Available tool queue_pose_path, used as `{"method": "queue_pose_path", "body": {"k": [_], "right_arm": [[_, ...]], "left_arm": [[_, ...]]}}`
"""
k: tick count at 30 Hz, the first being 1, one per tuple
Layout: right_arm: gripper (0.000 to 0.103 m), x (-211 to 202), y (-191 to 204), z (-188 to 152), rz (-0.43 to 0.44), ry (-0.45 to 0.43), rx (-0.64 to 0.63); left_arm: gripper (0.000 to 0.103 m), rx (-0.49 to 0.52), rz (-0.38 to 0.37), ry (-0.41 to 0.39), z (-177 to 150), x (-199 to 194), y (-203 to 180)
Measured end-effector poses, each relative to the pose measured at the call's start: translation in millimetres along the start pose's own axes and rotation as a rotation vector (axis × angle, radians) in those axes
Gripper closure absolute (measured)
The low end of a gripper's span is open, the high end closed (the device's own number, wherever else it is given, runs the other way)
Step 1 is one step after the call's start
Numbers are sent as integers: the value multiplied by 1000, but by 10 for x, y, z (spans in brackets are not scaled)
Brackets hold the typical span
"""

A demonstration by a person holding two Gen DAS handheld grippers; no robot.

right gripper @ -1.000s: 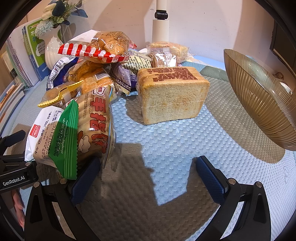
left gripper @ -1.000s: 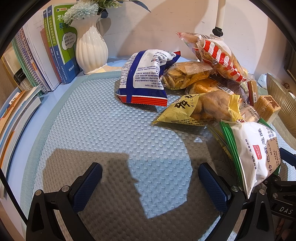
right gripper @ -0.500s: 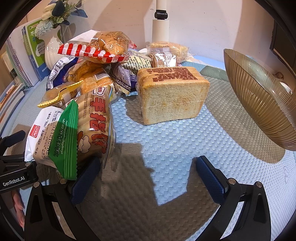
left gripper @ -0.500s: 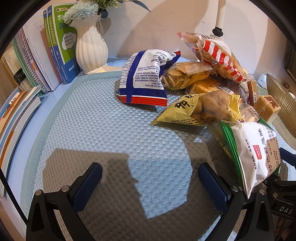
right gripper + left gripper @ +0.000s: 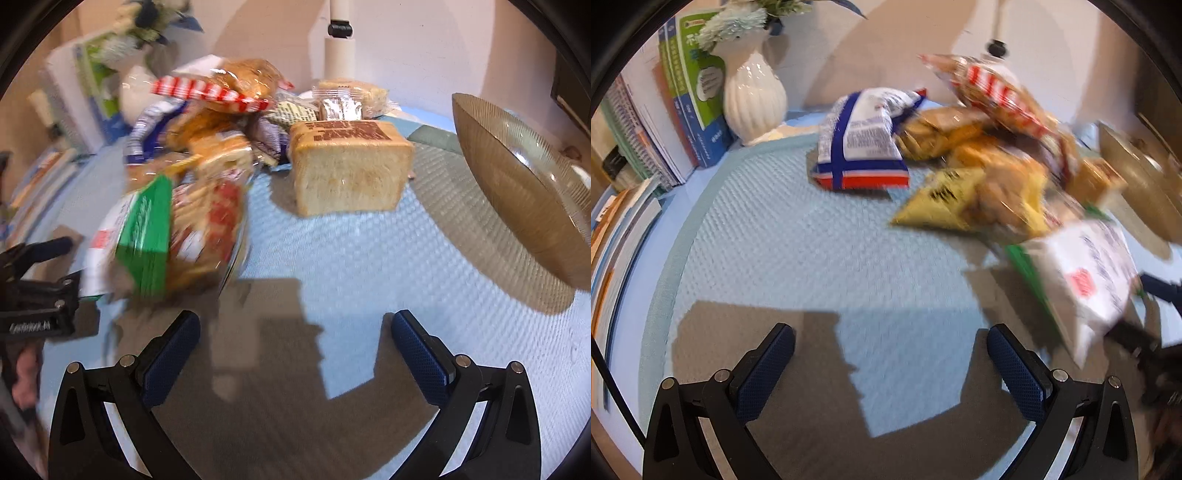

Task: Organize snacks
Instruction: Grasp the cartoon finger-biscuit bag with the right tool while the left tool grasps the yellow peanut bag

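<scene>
A heap of snack bags lies on a blue textured mat (image 5: 798, 251). In the left wrist view I see a blue-and-white bag (image 5: 862, 140), a yellow bag (image 5: 967, 199), a red-striped bag (image 5: 1001, 96) on top and a green-and-white bag (image 5: 1086, 280) at the right. My left gripper (image 5: 886, 362) is open and empty over bare mat. In the right wrist view a wrapped bread loaf (image 5: 351, 166) stands past the green-and-white bag (image 5: 147, 236). My right gripper (image 5: 291, 350) is open and empty, short of the loaf. Both views are blurred.
A ribbed brown glass bowl (image 5: 517, 184) stands at the right. A white vase (image 5: 753, 96) and upright books (image 5: 690, 99) line the back left, more books (image 5: 617, 236) lie along the left edge. A white lamp post (image 5: 340, 40) rises behind the heap.
Both grippers have started moving and both views are now blurred. The left view has swung slightly right, the right view has lifted and shifted. Both grippers stay open.
</scene>
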State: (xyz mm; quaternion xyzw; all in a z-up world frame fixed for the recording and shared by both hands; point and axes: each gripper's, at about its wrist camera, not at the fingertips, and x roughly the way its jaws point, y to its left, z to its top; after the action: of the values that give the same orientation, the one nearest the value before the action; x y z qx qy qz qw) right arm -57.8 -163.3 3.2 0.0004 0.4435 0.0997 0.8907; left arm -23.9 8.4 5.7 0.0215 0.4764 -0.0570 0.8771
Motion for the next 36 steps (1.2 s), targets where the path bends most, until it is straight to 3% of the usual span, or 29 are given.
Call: {"method": "queue_pose_path", "body": {"k": [2, 4, 8, 10, 12, 16, 18, 19, 21, 25, 27, 36], "right_arm": [[0, -186, -153, -113, 145, -50, 81], [0, -279, -246, -144, 232, -82, 149], [0, -382, -152, -48, 218, -167, 135], [0, -331, -127, 64, 281, -183, 151], [7, -239, -114, 192, 336, -191, 165], [14, 42, -25, 427, 262, -136, 97], [14, 191, 17, 434, 249, -111, 75], [8, 307, 34, 415, 248, -75, 68], [1, 367, 79, 438, 255, -45, 45], [0, 433, 271, 449, 154, -18, -39], [0, 465, 322, 448, 115, -7, -67], [0, 402, 138, 458, 170, -38, -16]], "left_arm": [[0, -10, -38, 22, -33, -100, 81], [0, -36, -94, 4, 43, -192, 156], [0, -32, -109, -31, 342, -212, 128], [0, -29, -150, -11, 497, -131, 62], [0, -32, -184, -2, 596, -54, -3], [0, -9, -209, 21, 766, 138, -206], [0, 10, -203, 28, 814, 304, -264], [0, 15, -206, 31, 803, 387, -280], [0, 35, -144, -71, 739, 465, -343], [0, 81, -79, -53, 745, 494, -475], [0, 77, -83, -53, 747, 500, -481], [0, 68, -92, -54, 711, 460, -404]]}}
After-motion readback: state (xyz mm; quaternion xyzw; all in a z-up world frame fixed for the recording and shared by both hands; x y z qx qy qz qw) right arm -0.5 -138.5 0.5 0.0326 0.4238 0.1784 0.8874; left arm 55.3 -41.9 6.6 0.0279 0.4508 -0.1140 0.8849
